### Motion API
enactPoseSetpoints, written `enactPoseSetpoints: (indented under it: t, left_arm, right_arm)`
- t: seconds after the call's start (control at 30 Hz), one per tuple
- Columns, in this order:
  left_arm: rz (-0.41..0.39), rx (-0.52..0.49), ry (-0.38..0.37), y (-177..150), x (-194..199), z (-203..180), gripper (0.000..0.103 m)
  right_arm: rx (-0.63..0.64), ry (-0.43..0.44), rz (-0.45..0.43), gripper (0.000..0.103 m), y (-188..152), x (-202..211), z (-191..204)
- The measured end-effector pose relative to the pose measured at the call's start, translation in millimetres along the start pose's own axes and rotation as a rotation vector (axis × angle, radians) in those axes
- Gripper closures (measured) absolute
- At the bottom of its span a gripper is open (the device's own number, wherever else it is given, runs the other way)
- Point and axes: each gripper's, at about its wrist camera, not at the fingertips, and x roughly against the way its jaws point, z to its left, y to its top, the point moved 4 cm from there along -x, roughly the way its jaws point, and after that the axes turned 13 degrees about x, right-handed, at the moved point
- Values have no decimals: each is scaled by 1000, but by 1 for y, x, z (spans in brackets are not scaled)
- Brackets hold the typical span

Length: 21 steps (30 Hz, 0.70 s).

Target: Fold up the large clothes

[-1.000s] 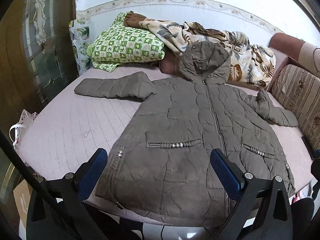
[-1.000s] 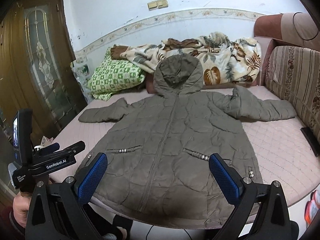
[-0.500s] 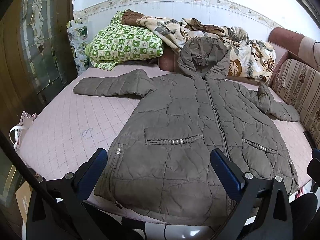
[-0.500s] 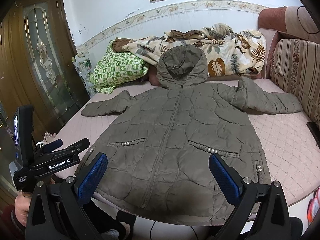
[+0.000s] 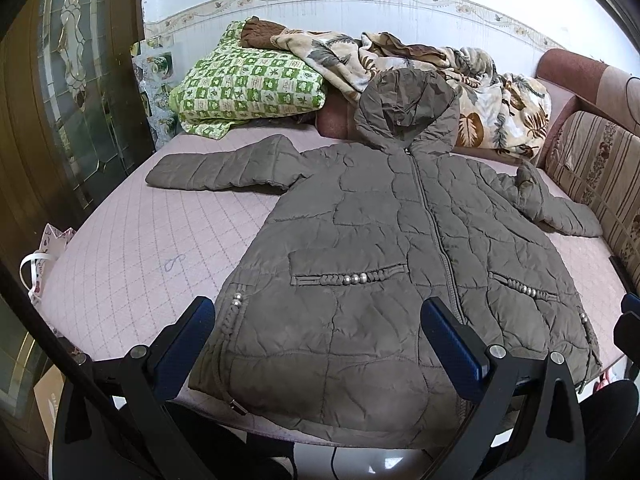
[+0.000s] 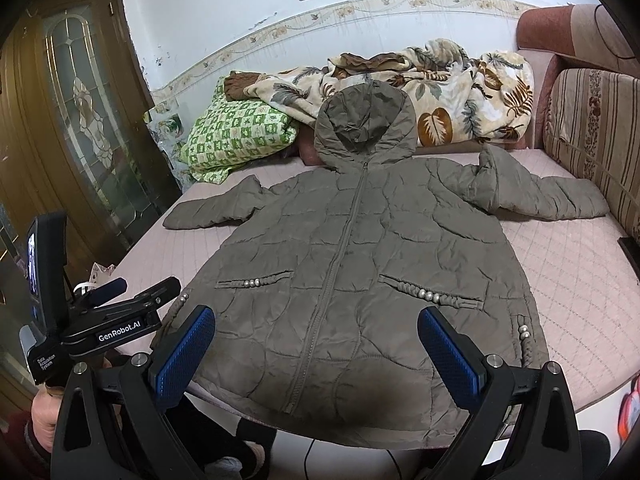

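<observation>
a: looking at the coat (image 6: 352, 280) — it lies flat and zipped, front up, on the pink quilted bed (image 6: 580, 280), sleeves spread out to either side, hood resting up against the bedding by the wall

b: how would it handle?

a: puffy and soft, i'd say; bulky more than heavy, and the shell may be a bit slippery. it will likely spring back from a fold. i'd pinch a sleeve at the cuff (image 5: 164, 172), or the hem corner (image 5: 208, 384), where the padding is thinner

b: and the tools?

a: left gripper (image 5: 316, 344) and right gripper (image 6: 316, 352) both hover above the hem with jaws spread wide, holding nothing

b: any writing?

a: "genrobot.ai" on the left tool's body (image 6: 120, 332) in the right wrist view — plus a small side label, which i read as "data acquisition system"
</observation>
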Motion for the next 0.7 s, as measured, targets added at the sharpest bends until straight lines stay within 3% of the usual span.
enactPoseSetpoints:
  t: [0.37, 0.7]
  left_arm:
    - [15, -7, 3, 3, -7, 2, 1]
    - [3, -46, -33, 32, -26, -31, 1]
  right_arm:
    - [-21, 16, 17, 0, -5, -8, -9]
    - [-121, 37, 21, 0, -2, -15, -52]
